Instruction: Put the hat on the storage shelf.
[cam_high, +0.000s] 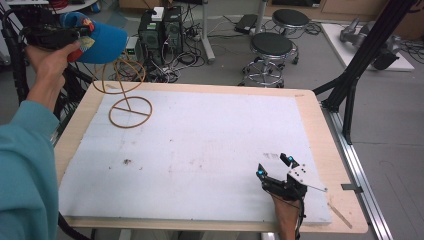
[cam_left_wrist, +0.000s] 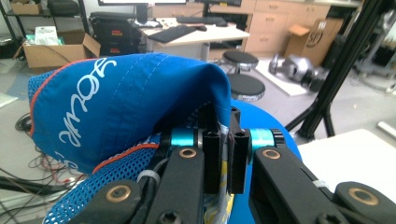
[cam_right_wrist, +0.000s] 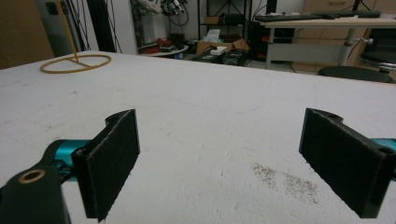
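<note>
A blue cap with white lettering and an orange trim hangs high over the table's far left corner. My left gripper is shut on its edge, with the fabric pinched between the jaws of that gripper. Below the cap stands a tan wire stand with a ring base and loops on top, also seen far off as a ring. My right gripper rests low on the white board near the front right. That gripper is open, with bare board between its pads.
A white foam board covers most of the wooden table. A black frame leg stands off the right edge. Two stools and computer towers sit on the floor beyond the far edge.
</note>
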